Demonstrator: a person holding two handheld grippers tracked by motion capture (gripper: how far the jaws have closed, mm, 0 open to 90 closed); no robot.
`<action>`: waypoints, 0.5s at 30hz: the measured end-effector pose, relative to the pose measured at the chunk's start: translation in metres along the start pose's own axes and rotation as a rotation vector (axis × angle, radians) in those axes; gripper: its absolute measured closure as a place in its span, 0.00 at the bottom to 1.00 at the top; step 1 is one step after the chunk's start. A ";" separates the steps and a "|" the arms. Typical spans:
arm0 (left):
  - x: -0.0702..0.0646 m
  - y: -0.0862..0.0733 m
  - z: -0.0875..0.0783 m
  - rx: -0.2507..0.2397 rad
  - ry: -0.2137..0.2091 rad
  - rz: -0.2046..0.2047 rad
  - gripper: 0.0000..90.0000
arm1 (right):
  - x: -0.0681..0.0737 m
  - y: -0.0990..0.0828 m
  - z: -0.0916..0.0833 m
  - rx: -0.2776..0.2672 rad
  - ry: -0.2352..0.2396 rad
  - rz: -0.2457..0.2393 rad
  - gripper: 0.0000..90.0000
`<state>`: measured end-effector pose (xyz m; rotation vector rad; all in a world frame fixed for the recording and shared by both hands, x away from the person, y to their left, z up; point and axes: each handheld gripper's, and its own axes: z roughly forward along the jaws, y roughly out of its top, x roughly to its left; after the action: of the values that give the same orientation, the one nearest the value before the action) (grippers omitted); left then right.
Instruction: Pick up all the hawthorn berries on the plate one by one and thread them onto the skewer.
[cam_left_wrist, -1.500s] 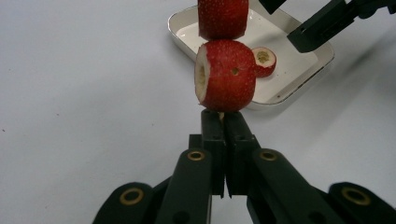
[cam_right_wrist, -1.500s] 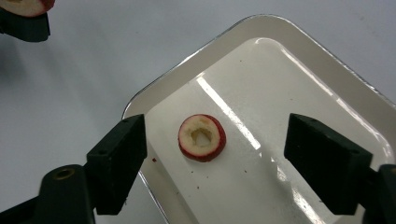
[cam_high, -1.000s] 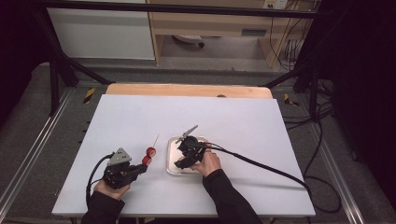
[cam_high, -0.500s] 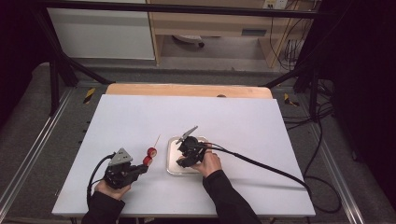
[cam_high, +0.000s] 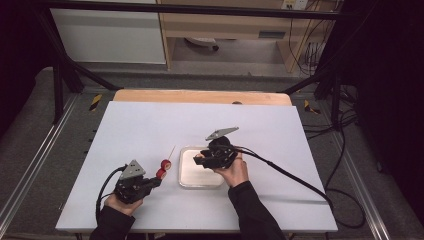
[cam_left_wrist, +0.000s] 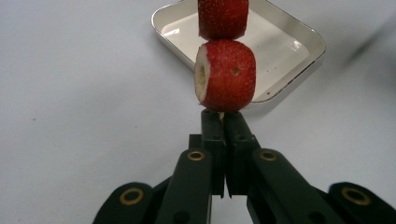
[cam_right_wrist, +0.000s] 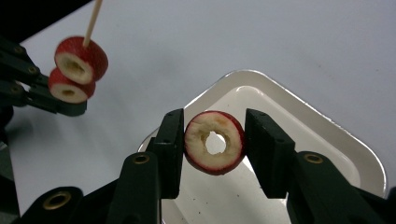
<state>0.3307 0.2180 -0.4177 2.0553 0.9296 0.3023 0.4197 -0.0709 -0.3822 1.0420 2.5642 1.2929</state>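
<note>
The left hand-held gripper, low and left of centre in the high view, has its jaws pressed together on the butt of a thin wooden skewer, and two red strawberry slices already sit threaded on it just above the jaw tips. Over in the centre of the frame, the right hand-held gripper hovers above the shallow white rectangular tray, and its jaws have just been closing: in the right gripper view they pinch a red-skinned strawberry ring with a hollowed centre by its rim, the hole facing the camera. The skewer's free point sits in the upper left of that view, well apart from the ring, so this looks like the carry toward threading. To do it well, I'd say keep the pinch light, since the soft flesh will crush or slip; turn the ring so its hole lines up with the skewer's axis; and bring it onto the tip slowly, straight along the stick. The left hand should hold the skewer steady above the white surface, tilted as it is, so the stacked slices don't slide.
</note>
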 end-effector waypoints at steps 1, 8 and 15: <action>-0.001 0.000 0.000 -0.001 -0.003 0.001 0.98 | -0.001 -0.001 -0.004 -0.019 0.007 0.017 0.66; -0.007 0.002 0.003 -0.008 -0.024 0.016 0.98 | -0.011 -0.007 -0.025 -0.200 0.056 0.118 0.66; -0.013 0.004 0.006 -0.014 -0.034 0.027 0.98 | -0.010 -0.011 -0.036 -0.370 0.088 0.189 0.66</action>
<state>0.3268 0.2035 -0.4170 2.0553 0.8777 0.2866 0.4088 -0.1061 -0.3691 1.1891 2.1973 1.8083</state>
